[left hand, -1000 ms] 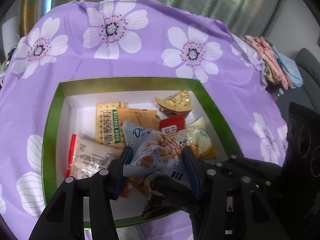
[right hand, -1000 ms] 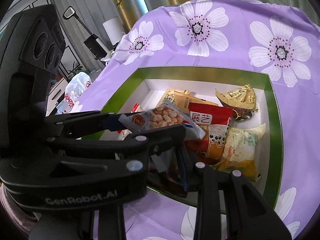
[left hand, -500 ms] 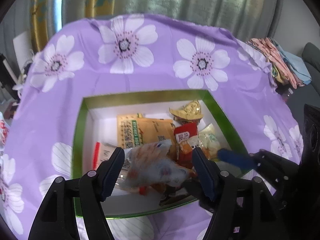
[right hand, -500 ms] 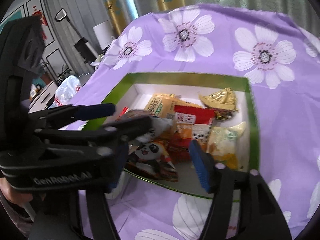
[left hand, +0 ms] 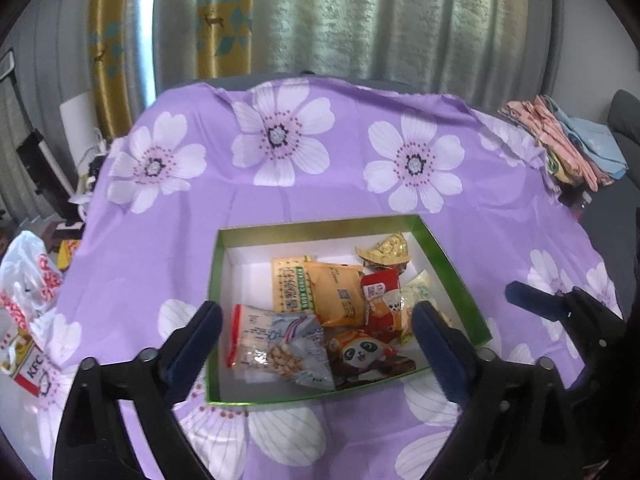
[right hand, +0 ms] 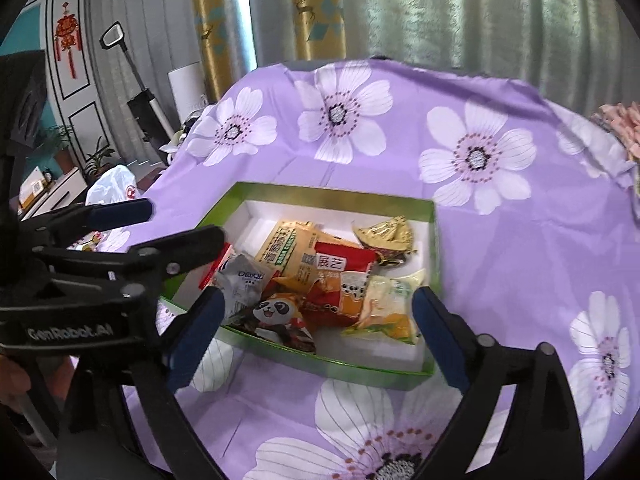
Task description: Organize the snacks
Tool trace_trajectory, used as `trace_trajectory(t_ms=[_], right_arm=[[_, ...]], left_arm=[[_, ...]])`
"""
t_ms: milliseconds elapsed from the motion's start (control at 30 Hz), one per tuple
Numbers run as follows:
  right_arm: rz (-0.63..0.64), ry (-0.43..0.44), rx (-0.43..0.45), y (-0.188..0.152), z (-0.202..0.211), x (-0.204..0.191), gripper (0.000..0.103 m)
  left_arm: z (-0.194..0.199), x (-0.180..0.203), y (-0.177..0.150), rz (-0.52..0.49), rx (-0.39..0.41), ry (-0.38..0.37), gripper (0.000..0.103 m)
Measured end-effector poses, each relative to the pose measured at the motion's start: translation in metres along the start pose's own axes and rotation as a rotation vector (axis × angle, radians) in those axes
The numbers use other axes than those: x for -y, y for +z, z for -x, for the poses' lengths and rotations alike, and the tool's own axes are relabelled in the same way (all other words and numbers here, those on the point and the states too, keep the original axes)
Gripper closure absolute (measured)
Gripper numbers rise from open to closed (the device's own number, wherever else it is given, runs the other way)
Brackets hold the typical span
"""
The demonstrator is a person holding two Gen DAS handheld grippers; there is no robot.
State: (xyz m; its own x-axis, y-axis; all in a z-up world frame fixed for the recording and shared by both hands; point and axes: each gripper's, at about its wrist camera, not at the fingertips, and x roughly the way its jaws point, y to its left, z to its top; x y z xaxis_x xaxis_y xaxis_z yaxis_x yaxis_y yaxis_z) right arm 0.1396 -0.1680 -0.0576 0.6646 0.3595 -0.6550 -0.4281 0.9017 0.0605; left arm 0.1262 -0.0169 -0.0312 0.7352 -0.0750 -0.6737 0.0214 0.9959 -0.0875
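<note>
Left tool [left hand: 316, 322] opening, empty, green box [left hand: 452, 264] holding snack packets [left hand: 320, 292]

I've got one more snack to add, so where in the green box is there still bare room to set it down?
Bare white floor shows along the green box's left wall, behind the peanut packet, and in the near right corner beside the yellow-green packet. The middle and far right, around the panda packet and gold wrapper, are crowded.

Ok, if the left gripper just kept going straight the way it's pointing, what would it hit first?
Probably the silver nut packet in the green box; the left gripper, jaws opening and empty, aims there, though depth is uncertain.
</note>
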Motion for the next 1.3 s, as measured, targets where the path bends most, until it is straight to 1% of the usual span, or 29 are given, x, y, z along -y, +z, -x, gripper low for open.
trace_trajectory(t_ms=[33, 167, 333, 533, 667, 767, 867, 967, 1300], right_arm=[[0.001, -0.001, 0.005, 0.000, 0.004, 0.000, 0.007], [0.002, -0.011, 0.019, 0.001, 0.018, -0.002, 0.007], [0.021, -0.017, 0.028, 0.004, 0.033, -0.009, 0.007], [0.030, -0.026, 0.046, 0.011, 0.053, -0.014, 0.006], [0.051, -0.037, 0.064, 0.018, 0.068, -0.018, 0.005], [0.059, -0.044, 0.087, 0.022, 0.079, -0.019, 0.002], [0.070, -0.050, 0.108, 0.026, 0.088, -0.022, 0.001], [0.077, -0.047, 0.114, 0.028, 0.092, -0.025, 0.001], [0.092, -0.055, 0.130, 0.031, 0.098, -0.031, 0.001]], left_arm=[[0.004, 0.000, 0.000, 0.005, 0.006, 0.002, 0.002], [0.025, -0.002, 0.000, 0.022, 0.038, -0.020, 0.002], [0.038, 0.003, 0.001, 0.016, 0.006, 0.063, 0.002], [0.059, 0.003, 0.002, 0.018, 0.032, 0.077, 0.002], [0.071, 0.004, 0.006, 0.012, 0.046, 0.072, 0.002], [0.076, 0.006, 0.010, 0.014, 0.046, 0.080, 0.002], [0.080, 0.005, 0.012, 0.018, 0.052, 0.083, 0.002], [0.084, 0.007, 0.014, 0.008, 0.062, 0.098, 0.002], [0.091, 0.004, 0.016, 0.004, 0.083, 0.107, 0.002]])
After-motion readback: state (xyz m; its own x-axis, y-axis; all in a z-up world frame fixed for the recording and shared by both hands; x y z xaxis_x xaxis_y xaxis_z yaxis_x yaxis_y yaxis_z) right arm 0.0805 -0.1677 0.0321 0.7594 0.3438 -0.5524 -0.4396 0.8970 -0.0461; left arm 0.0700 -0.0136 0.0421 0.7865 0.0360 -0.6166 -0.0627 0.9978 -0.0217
